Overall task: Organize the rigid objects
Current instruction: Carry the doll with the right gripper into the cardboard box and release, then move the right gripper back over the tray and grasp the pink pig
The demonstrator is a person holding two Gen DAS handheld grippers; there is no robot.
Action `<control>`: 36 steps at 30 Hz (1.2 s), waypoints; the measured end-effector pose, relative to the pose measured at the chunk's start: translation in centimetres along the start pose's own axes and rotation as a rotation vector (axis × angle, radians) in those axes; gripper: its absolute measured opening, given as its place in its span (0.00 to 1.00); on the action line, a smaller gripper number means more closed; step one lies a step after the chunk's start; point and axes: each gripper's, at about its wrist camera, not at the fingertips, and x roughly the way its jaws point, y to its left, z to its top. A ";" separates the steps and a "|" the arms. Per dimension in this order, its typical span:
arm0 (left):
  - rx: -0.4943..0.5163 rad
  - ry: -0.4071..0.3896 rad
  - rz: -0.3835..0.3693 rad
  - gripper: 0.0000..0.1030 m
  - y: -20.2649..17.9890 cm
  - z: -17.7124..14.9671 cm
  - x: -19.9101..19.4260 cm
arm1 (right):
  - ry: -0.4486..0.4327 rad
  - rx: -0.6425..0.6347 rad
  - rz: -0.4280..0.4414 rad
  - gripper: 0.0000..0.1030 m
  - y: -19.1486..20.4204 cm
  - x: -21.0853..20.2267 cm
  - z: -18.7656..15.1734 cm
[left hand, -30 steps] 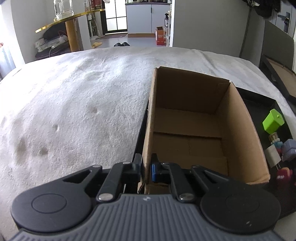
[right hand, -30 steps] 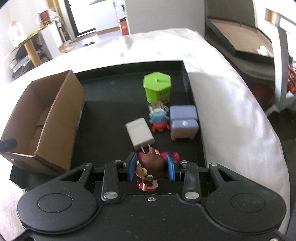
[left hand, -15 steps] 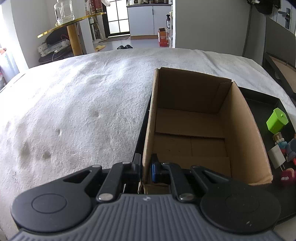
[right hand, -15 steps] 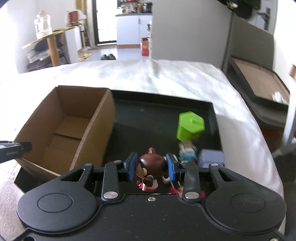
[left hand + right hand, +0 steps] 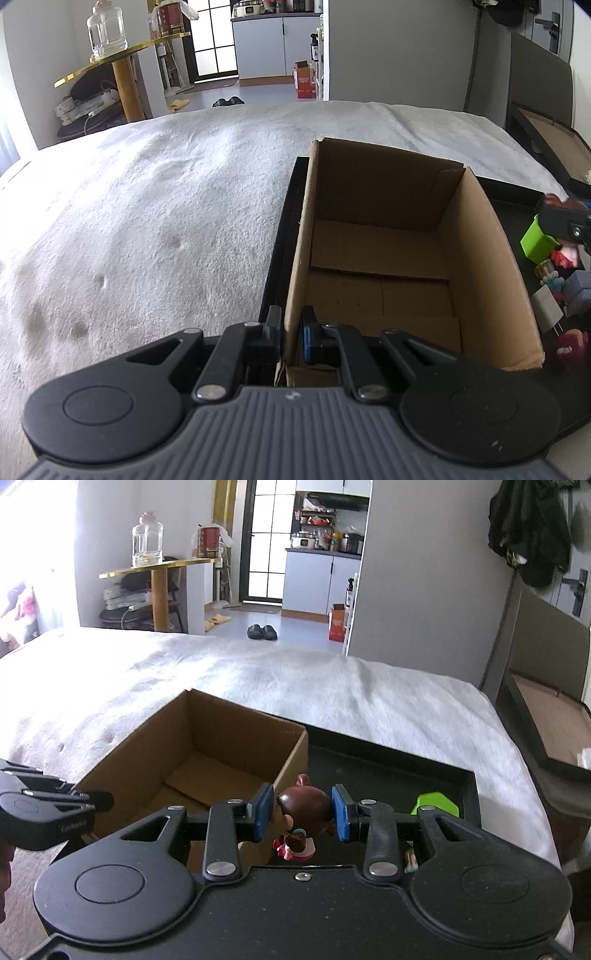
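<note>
Cardboard box (image 5: 399,258): plain brown. Tray (image 5: 388,771): black, holding a lime-green hexagonal container (image 5: 537,242). Figurine (image 5: 301,812): dark brown head, pink dress, gripped by blue pads (image 5: 263,808); bedcover (image 5: 147,221): white.

Both tongs (image 5: 290,334) (image 5: 302,814) clamped, level.

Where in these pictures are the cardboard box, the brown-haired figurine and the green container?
cardboard box (image 5: 476,280): left wrist view, inner right wall.
brown-haired figurine (image 5: 304,806): right wrist view, on its head.
green container (image 5: 537,242): left wrist view, on its side face.

Green box (image 5: 437,802) mostly behind right tool (image 5: 303,812)
</note>
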 end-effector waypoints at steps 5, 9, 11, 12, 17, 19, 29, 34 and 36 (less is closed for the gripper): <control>-0.010 0.009 0.003 0.10 0.1 0.0 0.0 | -0.007 -0.032 0.040 0.33 1.5 0.7 0.9; -0.022 0.019 0.008 0.10 0.2 0.1 0.0 | -0.036 -0.086 0.069 0.33 2.9 1.1 1.5; -0.025 0.023 0.011 0.10 0.2 0.1 -0.1 | -0.038 -0.109 0.094 0.33 3.5 1.3 1.9; -0.025 0.024 0.013 0.10 0.2 0.2 -0.1 | -0.041 -0.126 0.103 0.33 3.8 1.3 2.0; -0.010 0.028 0.040 0.11 -0.3 0.4 -0.1 | -0.079 -0.274 0.037 0.58 5.8 0.7 2.1; -0.001 0.028 0.050 0.11 -0.4 0.4 -0.1 | -0.084 -0.291 0.026 0.61 5.8 0.4 2.1; 0.018 0.043 0.092 0.13 -1.0 0.7 0.1 | 0.000 -0.182 -0.010 0.62 2.2 0.6 1.2; 0.027 0.050 0.121 0.18 -1.4 0.8 0.1 | 0.025 -0.126 -0.041 0.66 0.6 0.3 0.4; 0.028 0.054 0.133 0.23 -1.4 0.8 0.2 | 0.034 -0.093 -0.046 0.66 -0.1 0.1 0.0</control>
